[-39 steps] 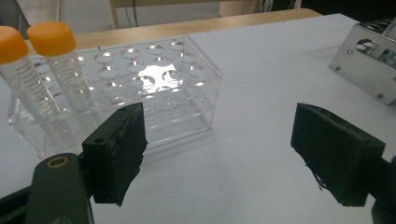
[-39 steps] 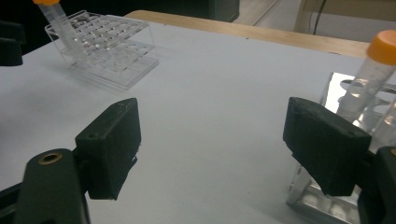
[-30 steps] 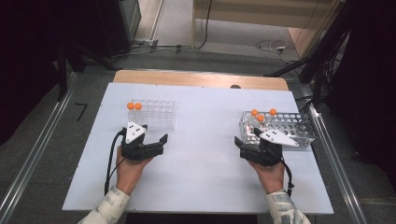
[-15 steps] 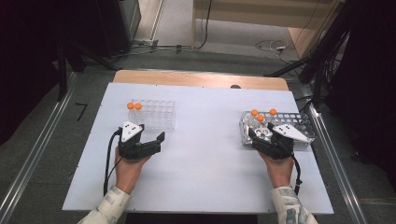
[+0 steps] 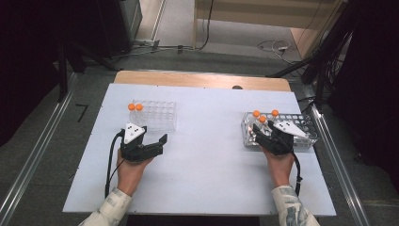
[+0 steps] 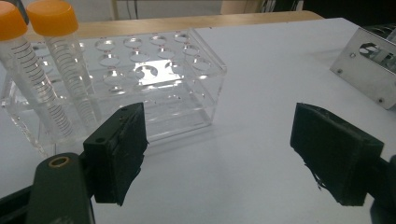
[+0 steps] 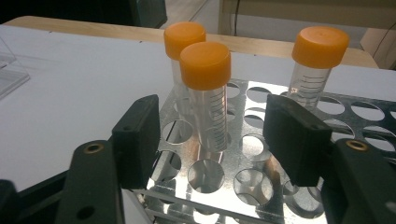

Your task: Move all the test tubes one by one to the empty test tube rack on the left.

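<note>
Right gripper (image 5: 263,136) has slid in over the perforated metal tube rack (image 5: 301,123), its jaws just been closing around an orange-capped clear plastic tube (image 5: 262,123).

High view: left gripper (image 5: 153,141) rests on the white bench (image 5: 207,155), near the clear acrylic rack (image 5: 157,115). Left gripper view: jaws wide apart, nothing between them. Right gripper view: the nearest tube (image 7: 208,93) stands between the pads (image 7: 294,135), apparently untouched; a grasp and lift likely follow.

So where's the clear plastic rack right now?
In the high view the clear plastic rack stands on the table's left, just beyond the left gripper, with two orange-capped tubes at its left end.
</note>
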The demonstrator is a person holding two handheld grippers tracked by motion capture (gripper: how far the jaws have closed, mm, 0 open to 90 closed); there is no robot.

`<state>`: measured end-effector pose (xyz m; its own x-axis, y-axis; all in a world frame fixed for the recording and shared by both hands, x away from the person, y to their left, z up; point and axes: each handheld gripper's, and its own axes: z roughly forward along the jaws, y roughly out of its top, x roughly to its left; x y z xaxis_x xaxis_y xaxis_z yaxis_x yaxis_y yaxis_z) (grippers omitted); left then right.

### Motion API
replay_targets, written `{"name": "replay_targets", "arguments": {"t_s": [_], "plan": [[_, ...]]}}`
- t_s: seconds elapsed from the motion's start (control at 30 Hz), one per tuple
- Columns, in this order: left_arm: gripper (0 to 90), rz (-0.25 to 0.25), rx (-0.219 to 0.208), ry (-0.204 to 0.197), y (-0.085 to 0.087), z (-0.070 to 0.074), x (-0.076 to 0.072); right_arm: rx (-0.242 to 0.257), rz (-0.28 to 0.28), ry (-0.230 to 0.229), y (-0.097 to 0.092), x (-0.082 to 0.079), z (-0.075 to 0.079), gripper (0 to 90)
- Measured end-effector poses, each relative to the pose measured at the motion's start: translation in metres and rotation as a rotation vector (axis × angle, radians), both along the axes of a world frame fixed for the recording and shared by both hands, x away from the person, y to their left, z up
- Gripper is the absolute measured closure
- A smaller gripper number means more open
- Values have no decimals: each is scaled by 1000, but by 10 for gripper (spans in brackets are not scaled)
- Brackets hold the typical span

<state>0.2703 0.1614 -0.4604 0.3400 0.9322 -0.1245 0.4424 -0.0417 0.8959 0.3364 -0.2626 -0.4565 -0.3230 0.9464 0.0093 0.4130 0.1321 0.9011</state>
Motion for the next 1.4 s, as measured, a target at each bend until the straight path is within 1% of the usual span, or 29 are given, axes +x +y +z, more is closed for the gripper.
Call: {"name": "replay_targets", "arguments": {"t_s": [0.1,0.13,0.2,0.37,0.5,0.6,0.8,1.0,1.13,1.17,1.27,1.4], "plan": [[174,5,3,1,0,-1,1,3,3,4,0,3,-2,425],[171,4,7,2,0,-1,1,-8,5,1,0,3,-3,441],[163,5,7,0,0,-1,1,-12,4,1,2,4,-4,471],[160,11,6,3,1,-1,1,-31,4,-19,5,6,-6,568],[160,10,5,-1,1,-1,1,-35,0,-16,5,7,-7,648],[160,12,6,-3,0,-1,1,-27,-5,-22,4,7,-6,709],[130,23,15,-10,0,0,0,-22,-13,-33,2,6,-5,713],[130,23,21,-14,0,0,0,-17,-12,-63,2,3,0,714],[129,22,26,-19,-1,0,0,-8,-15,-91,1,0,5,716],[129,25,29,-20,-1,0,-1,0,-17,-97,1,-1,7,716],[128,25,30,-20,-1,0,-1,-3,-19,-132,0,-4,13,716],[123,24,30,-18,-1,0,0,13,-19,-159,-2,-8,21,717]]}}
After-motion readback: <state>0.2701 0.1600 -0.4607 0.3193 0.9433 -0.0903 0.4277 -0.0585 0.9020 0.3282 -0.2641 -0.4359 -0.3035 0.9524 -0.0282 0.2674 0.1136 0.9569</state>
